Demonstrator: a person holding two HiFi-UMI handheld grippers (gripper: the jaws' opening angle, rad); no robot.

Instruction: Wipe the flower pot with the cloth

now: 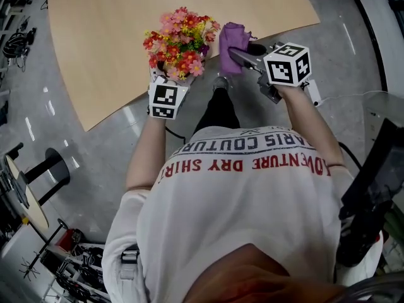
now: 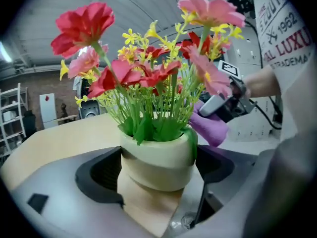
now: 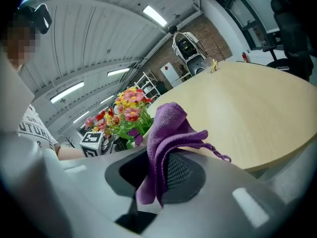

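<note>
Now, step: cloth coming up to the pot wall; wiping looks about to start, no rubbing contact visible yet.
Flower pot point(image 2: 157, 162): pale cream-green, tilted, sits between the left jaws near the edge of the light wood table point(image 3: 247, 113); artificial flowers point(image 2: 148, 73) fill the top.
Left gripper point(image 2: 158, 175): jaws spread wide but closed onto the pot, pads against both sides of its wall. Whether the base rests on the table I can't tell, since the underside is hidden.
Right gripper point(image 3: 161, 175): jaws pressed together on a fold of the purple cloth point(image 3: 166, 128); most of it is bunched above the tips, w/ a short tail hanging below.
Cloth vs. pot: just beside the rim on the person's right, under the blooms; prob. not on the wall yet.
How to do it well: lead w/ the bunched cloth, not the bare jaw tips; come in below the leaves and press on the free wall between the left pads; short strokes round the curve, then turn the pot w/ the left hand for the hidden side.
Watch: light pot, top-heavy stems, so push toward a holding pad, i.e. never across the grip.
</note>
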